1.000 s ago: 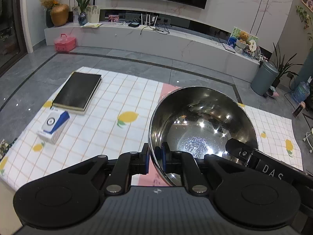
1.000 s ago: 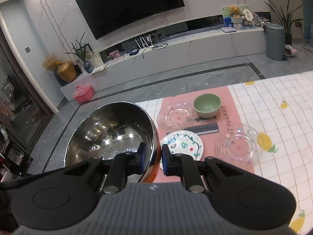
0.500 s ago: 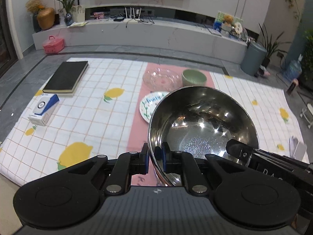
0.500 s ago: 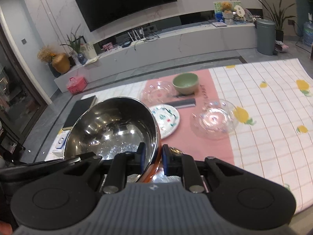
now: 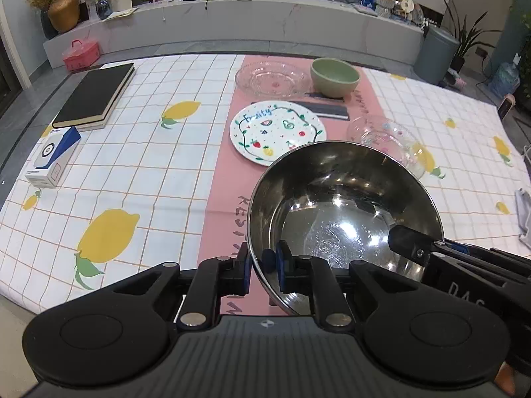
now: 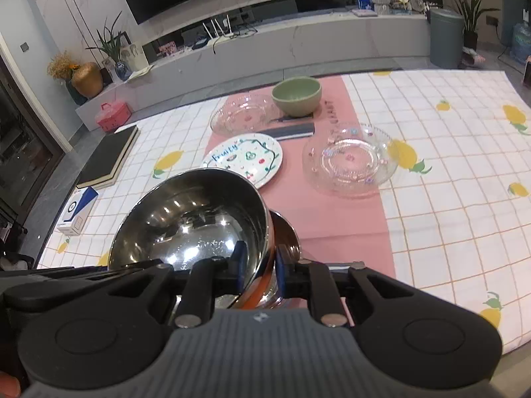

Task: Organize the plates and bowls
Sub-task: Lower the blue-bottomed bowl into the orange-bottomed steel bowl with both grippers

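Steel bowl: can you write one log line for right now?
steel bowl: held over cloth | left gripper: jaws opening, rim between | right gripper: shut on rim

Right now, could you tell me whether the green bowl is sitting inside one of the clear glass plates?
No, the green bowl stands on the pink strip of the cloth beside the far glass plate, not in it.

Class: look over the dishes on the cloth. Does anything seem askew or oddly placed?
Yes. The green bowl sits on a dark flat slab, not the cloth, and the steel bowl hangs tilted, pinched at opposite rims by both claws. Nothing looks spilled or broken.
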